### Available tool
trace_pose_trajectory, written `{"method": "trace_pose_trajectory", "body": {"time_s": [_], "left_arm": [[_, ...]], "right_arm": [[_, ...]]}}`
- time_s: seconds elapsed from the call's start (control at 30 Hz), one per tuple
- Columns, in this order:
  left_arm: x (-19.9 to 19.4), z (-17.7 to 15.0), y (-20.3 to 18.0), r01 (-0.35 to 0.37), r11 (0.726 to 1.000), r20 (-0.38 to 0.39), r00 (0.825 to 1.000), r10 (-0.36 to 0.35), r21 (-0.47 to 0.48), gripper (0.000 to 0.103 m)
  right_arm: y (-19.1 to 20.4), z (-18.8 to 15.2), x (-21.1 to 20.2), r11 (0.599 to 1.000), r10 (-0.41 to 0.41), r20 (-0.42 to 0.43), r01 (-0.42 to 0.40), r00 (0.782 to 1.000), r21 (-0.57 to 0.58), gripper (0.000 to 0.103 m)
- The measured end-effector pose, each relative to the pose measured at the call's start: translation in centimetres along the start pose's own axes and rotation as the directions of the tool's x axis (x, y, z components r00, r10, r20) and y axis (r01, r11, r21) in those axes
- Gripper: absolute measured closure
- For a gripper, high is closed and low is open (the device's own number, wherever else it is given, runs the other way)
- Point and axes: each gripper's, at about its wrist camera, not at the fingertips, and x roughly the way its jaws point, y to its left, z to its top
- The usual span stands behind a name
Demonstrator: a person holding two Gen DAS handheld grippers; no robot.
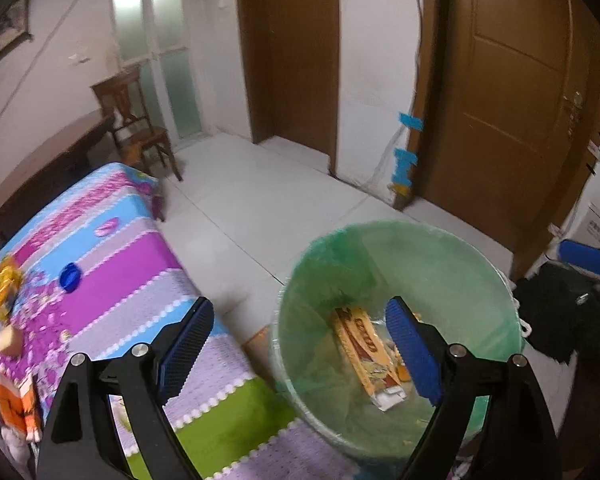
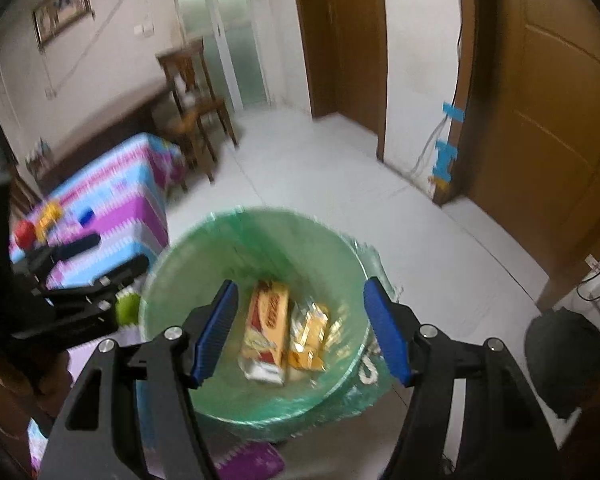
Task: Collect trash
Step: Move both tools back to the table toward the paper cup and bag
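A bin lined with a green bag (image 1: 440, 264) stands on the floor beside the table; it also shows in the right wrist view (image 2: 204, 256). Inside lie a yellow-red wrapper (image 1: 366, 354), seen too in the right wrist view (image 2: 270, 320), and a smaller yellow wrapper (image 2: 310, 338). My left gripper (image 1: 300, 344) is open and empty, over the gap between table edge and bin. My right gripper (image 2: 300, 328) is open and empty above the bin. On the table lie a blue cap (image 1: 70, 277), a yellow wrapper (image 1: 5, 286), an orange packet (image 1: 18, 404) and a red item (image 2: 23, 233).
The table has a striped purple, blue and green cloth (image 1: 112, 276). A wooden chair (image 1: 136, 120) stands behind it. A black bag (image 1: 568, 312) lies on the floor right of the bin. Brown doors (image 1: 512, 92) line the far wall.
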Motion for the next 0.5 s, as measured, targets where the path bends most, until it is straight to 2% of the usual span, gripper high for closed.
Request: {"method": "trace_pose_trajectory", "body": {"time_s": [0.1, 0.17, 0.23, 0.33, 0.5], "left_arm": [[-1.6, -1.2, 1.0, -0.062, 0.998, 0.053, 0.997, 0.063, -0.021, 0.016], [-2.7, -2.1, 1.8, -0.108, 0.993, 0.087, 0.99, 0.111, -0.037, 0.016], [-3.7, -2.9, 3.0, -0.151, 0.987, 0.108, 0.982, 0.156, -0.059, 0.015], [-5.7, -4.4, 5.2, -0.211, 0.973, 0.137, 0.965, 0.223, -0.097, 0.014], [-9.6, -7.2, 9.3, -0.296, 0.943, 0.166, 0.933, 0.32, -0.153, 0.01]], "right_arm": [[0.9, -0.6, -2.0, 1.0, 0.009, 0.112, -0.011, 0.994, 0.018, 0.041], [1.7, -1.3, -3.5, 1.0, 0.004, 0.206, -0.01, 0.978, 0.026, 0.04], [3.0, -2.2, -5.0, 1.0, 0.01, 0.301, -0.017, 0.954, 0.021, 0.04], [4.9, -3.1, -6.5, 0.999, 0.043, 0.398, -0.049, 0.916, 0.005, 0.035], [9.4, -4.5, -7.7, 0.993, 0.115, 0.506, -0.082, 0.855, -0.087, 0.031]]}}
